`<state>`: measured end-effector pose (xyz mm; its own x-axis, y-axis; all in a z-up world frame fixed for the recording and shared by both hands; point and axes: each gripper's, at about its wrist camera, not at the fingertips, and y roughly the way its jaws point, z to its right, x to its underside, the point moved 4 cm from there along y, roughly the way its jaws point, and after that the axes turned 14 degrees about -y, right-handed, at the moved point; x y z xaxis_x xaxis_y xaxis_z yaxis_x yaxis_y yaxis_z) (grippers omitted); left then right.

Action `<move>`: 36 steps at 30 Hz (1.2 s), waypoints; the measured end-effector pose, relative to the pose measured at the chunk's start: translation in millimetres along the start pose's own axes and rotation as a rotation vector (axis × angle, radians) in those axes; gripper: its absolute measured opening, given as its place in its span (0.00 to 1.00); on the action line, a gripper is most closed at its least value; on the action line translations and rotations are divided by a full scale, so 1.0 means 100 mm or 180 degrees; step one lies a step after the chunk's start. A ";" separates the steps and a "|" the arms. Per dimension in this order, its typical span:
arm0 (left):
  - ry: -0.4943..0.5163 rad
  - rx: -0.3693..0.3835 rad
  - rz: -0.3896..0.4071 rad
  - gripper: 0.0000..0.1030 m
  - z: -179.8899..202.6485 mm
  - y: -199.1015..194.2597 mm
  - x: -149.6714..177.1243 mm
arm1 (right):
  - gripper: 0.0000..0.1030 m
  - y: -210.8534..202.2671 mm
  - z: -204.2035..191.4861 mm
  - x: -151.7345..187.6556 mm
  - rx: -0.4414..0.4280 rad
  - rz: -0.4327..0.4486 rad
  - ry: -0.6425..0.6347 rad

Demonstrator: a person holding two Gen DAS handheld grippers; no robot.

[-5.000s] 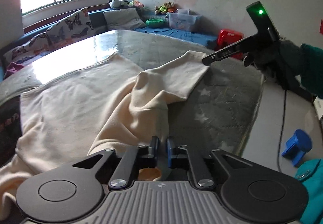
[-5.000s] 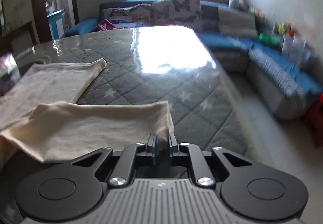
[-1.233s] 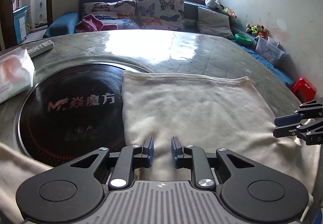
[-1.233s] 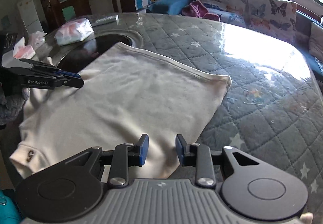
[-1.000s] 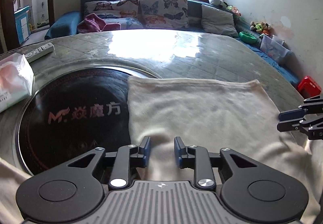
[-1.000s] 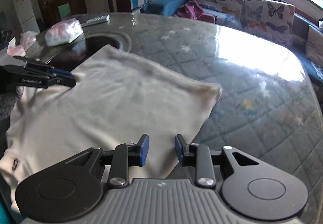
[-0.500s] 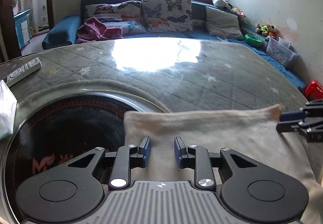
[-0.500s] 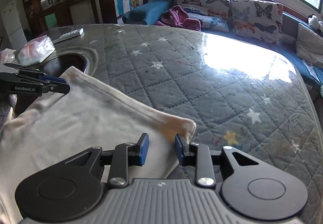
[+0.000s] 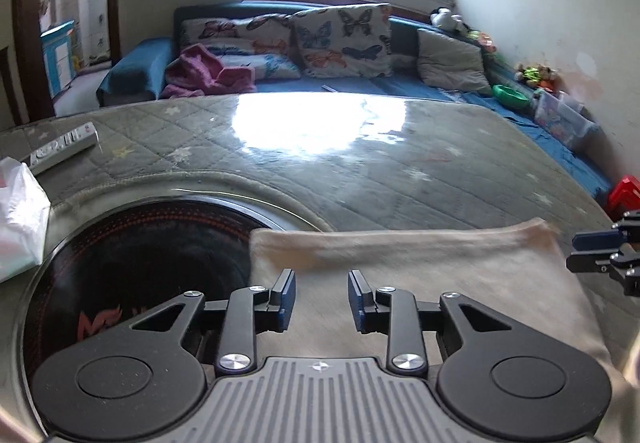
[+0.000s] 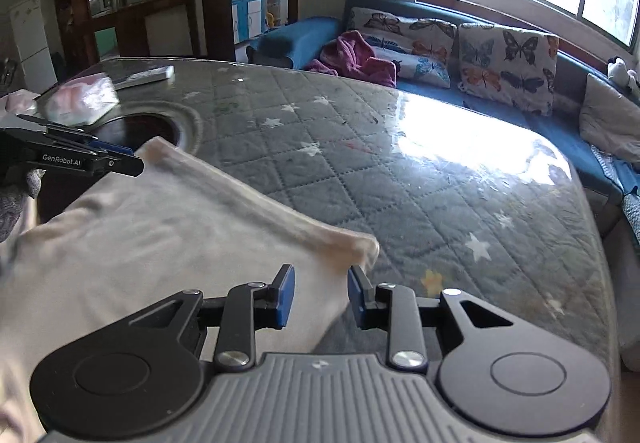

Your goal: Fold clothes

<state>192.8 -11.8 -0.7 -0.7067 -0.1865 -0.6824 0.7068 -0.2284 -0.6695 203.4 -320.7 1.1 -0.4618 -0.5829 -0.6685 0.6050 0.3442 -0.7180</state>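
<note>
A cream garment (image 9: 420,263) lies flat on the quilted grey table cover (image 9: 360,171), its left part over a black round hotplate (image 9: 140,255). My left gripper (image 9: 320,283) hovers over the garment's far left corner. Its jaws are opening, and the cloth lies under the gap with neither pad pressing on it. In the right wrist view it is the black gripper (image 10: 120,159) at the left. My right gripper (image 10: 320,279) stands open at the garment's (image 10: 160,227) far right corner, the cloth beneath its fingers. It enters the left wrist view at the right edge (image 9: 592,251).
A remote control (image 9: 64,147) and a white tissue pack (image 9: 16,219) lie on the table at the far left. Beyond the table runs a blue sofa (image 9: 340,83) with butterfly cushions. A red stool (image 9: 624,195) stands past the table's right edge.
Five seconds ago both grippers were shut on the bunched garment; now it lies flat and both are off it. Over the last second both grippers moved forward to its far edge.
</note>
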 end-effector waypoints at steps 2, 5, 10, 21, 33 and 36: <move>0.0123 0.0073 0.0003 0.31 0.10 -0.17 0.13 | 0.28 -0.20 -0.07 0.09 0.0020 0.0005 0.0003; 0.0277 0.0208 -0.0022 0.32 0.27 -0.41 0.38 | 0.28 -0.54 -0.23 0.32 0.0063 0.0018 0.0030; 0.0487 0.0519 -0.0043 0.37 0.57 -0.79 0.85 | 0.29 -0.94 -0.66 0.66 -0.0063 0.0036 -0.0036; 0.0820 0.0670 -0.0033 0.37 0.70 -1.21 1.64 | 0.29 -1.15 -1.44 0.92 -0.0408 0.0161 -0.0308; 0.0794 0.0611 0.0009 0.35 0.45 -1.50 1.90 | 0.29 -1.24 -1.74 0.71 -0.0510 0.0340 -0.0632; 0.0774 0.0574 0.0010 0.30 0.42 -1.51 1.93 | 0.29 -1.16 -1.87 0.62 -0.0651 0.0407 -0.0681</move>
<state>-51.2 -53.1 -19.5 -0.6611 0.0419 -0.7492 0.6766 -0.3983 -0.6193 -16.8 -259.5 6.7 -0.2303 -0.6595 -0.7156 0.4965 0.5528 -0.6693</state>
